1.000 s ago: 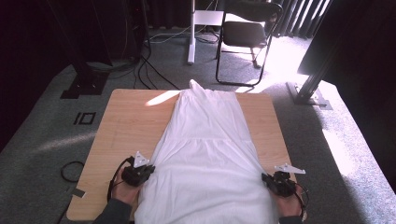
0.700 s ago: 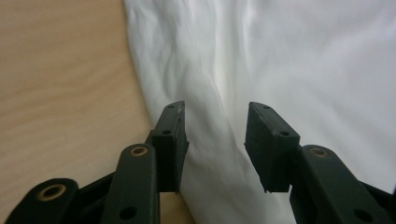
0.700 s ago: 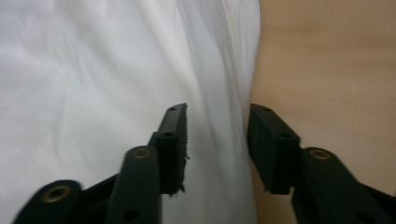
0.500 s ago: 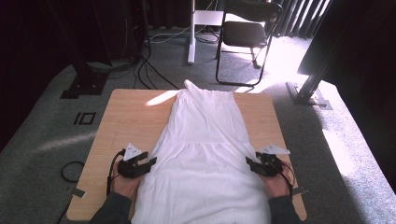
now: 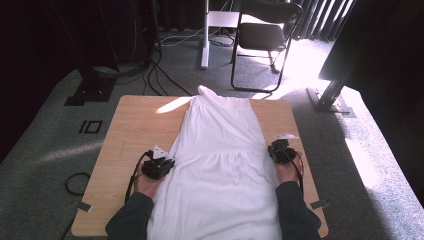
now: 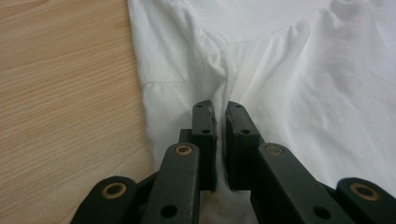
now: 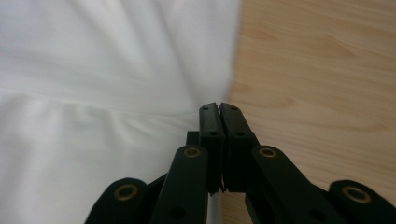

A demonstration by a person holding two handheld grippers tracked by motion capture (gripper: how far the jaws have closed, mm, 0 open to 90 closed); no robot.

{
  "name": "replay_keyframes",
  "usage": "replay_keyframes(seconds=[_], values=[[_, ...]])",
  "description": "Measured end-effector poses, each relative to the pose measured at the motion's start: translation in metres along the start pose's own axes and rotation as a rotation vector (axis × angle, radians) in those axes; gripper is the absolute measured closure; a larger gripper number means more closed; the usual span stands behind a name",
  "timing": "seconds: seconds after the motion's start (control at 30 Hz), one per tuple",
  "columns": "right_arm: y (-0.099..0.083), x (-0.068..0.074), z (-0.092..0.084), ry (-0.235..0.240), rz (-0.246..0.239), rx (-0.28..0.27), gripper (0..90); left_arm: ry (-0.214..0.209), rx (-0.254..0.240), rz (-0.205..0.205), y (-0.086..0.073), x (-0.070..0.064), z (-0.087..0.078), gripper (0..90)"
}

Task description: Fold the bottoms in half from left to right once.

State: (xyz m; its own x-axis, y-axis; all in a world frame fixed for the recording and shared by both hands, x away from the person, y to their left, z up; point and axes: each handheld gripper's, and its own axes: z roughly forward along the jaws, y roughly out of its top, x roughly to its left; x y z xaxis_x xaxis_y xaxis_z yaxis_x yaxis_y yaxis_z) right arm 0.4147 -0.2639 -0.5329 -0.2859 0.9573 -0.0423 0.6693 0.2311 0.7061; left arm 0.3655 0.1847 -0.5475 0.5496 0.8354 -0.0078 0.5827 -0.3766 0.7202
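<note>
A white dress (image 5: 220,150) lies lengthwise on the wooden table (image 5: 135,125), its narrow top at the far end. My left gripper (image 5: 167,162) is at the dress's left edge by the waist seam. Its jaws have just been closing and now pinch a raised fold of the white fabric (image 6: 303,70), as the left gripper (image 6: 220,109) view shows. My right gripper (image 5: 274,150) is at the right edge, a little farther up. Its jaws have also just closed, and the right gripper (image 7: 218,107) holds the very edge of the cloth (image 7: 93,70), with creases running into it.
Bare wood (image 6: 60,93) lies left of the dress and a narrower strip (image 7: 317,70) right of it. Beyond the table stand a black folding chair (image 5: 265,40), a white post (image 5: 205,35) and a black stand base (image 5: 330,100). Cables (image 5: 150,75) trail over the carpet.
Both hands have moved away from the person along the dress's sides, from near the hem up to the waist. The right hand travelled farther than the left.
</note>
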Motion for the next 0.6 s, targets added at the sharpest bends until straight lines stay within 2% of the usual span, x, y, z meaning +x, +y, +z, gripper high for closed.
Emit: replay_keyframes(seconds=[0.03,0.07,0.1,0.13,0.17,0.2,0.23,0.3,0.37,0.47,0.5,0.53,0.57,0.6], values=[[0.000,0.000,0.000,0.000,0.000,0.000,89.2,0.000,0.000,0.000,0.000,0.000,0.000,84.9],[-0.008,-0.006,0.003,-0.025,0.007,0.031,87.1,-0.001,-0.001,-0.012,0.001,0.001,-0.001,82.4],[-0.008,-0.006,0.003,-0.025,0.007,0.031,87.1,-0.001,-0.001,-0.012,0.001,0.001,-0.001,75.7],[-0.014,-0.011,0.003,-0.007,0.034,0.032,76.6,-0.008,-0.026,-0.022,0.002,0.002,-0.006,65.9],[-0.015,-0.012,0.000,0.011,0.051,0.005,71.0,-0.008,-0.026,-0.022,0.002,0.002,-0.006,63.1],[-0.014,-0.013,-0.004,0.044,0.062,-0.032,66.0,-0.021,-0.065,-0.018,0.008,0.004,-0.013,59.5],[-0.012,-0.012,-0.008,0.064,0.060,-0.060,62.8,-0.006,-0.077,-0.014,0.013,0.004,-0.015,56.1],[-0.004,-0.007,-0.011,0.089,0.043,-0.093,57.1,-0.013,-0.101,-0.021,0.024,0.008,-0.017,53.9],[0.006,-0.001,-0.009,0.153,0.039,-0.109,53.4,-0.008,-0.107,-0.012,0.037,0.008,-0.012,51.7],[0.016,0.008,0.005,0.179,0.034,-0.093,53.0,-0.015,-0.096,0.001,0.053,0.005,0.002,49.6],[0.018,0.011,0.011,0.186,0.031,-0.083,52.8,-0.015,-0.096,0.001,0.053,0.005,0.002,49.3],[0.020,0.013,0.017,0.208,0.040,-0.060,52.8,-0.025,-0.078,0.006,0.058,0.002,0.013,48.8],[0.021,0.015,0.024,0.222,0.046,-0.027,60.1,-0.027,-0.069,0.009,0.059,0.001,0.018,48.5],[0.022,0.017,0.028,0.214,0.026,0.010,79.0,-0.024,-0.056,0.011,0.059,-0.001,0.023,48.4]])
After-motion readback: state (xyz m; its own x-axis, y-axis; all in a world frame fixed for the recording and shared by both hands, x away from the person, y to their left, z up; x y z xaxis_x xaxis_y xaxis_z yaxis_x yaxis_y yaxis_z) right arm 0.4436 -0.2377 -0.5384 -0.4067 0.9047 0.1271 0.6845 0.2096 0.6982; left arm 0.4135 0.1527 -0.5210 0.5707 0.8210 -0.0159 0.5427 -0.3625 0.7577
